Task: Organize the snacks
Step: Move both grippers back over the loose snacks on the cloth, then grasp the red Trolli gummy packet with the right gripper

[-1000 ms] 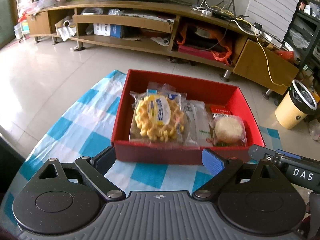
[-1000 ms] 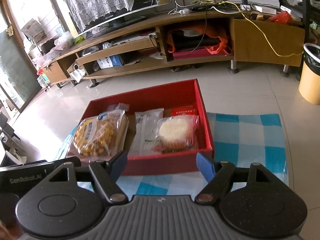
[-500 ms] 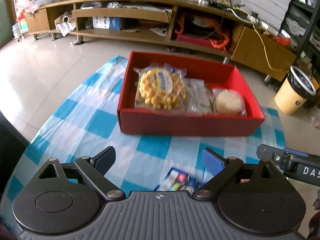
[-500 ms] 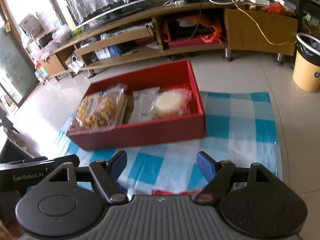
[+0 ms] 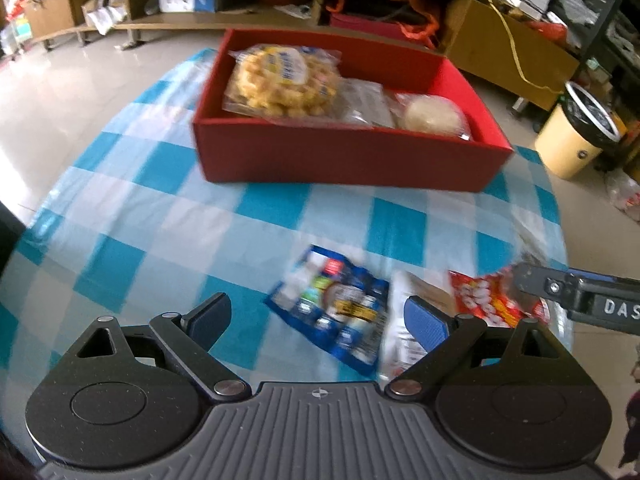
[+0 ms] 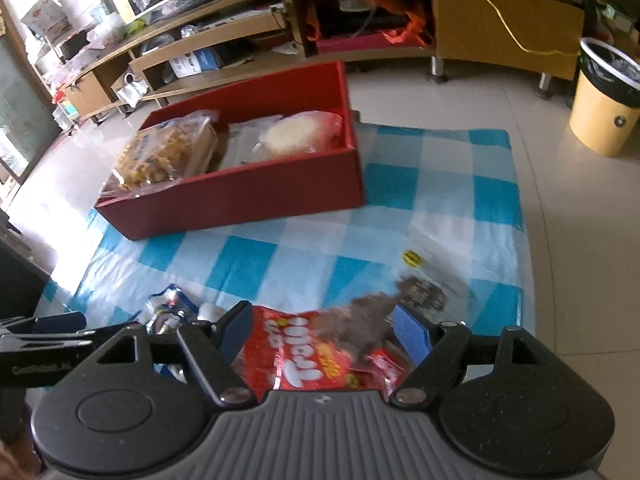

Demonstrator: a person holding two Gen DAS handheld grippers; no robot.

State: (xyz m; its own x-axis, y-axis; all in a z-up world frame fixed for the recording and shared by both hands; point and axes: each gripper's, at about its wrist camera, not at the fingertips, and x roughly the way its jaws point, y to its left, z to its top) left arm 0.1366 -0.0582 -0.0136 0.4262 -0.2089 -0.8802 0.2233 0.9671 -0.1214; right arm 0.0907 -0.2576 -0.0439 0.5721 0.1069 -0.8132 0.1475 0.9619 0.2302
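A red box point(image 5: 352, 160) point(image 6: 248, 200) sits on a blue-checked cloth point(image 5: 160, 220) point(image 6: 440, 200) and holds a yellow puffed-snack bag point(image 5: 280, 80), a clear packet and a round pale cake point(image 5: 432, 114). Nearer, a blue snack pack point(image 5: 340, 312) lies flat between the fingers of my left gripper point(image 5: 318, 318), which stands open above it. A white packet point(image 5: 404, 320) lies beside it. My right gripper point(image 6: 322, 334) is open over a red Trolli bag point(image 6: 304, 356) point(image 5: 488, 300), pads apart from it. A clear packet with a brown cookie point(image 6: 420, 292) lies to its right.
A long wooden TV stand point(image 6: 280, 36) with cluttered shelves runs along the back. A yellow bin with a black liner point(image 6: 604, 104) point(image 5: 576, 136) stands on the tiled floor at right. The other gripper's black body point(image 5: 580, 296) point(image 6: 40, 344) shows at each view's edge.
Both grippers have drawn back from the red box and tilted downward. The loose blue pack, white packet and red bag near the cloth's front came into view. Both stayed open.
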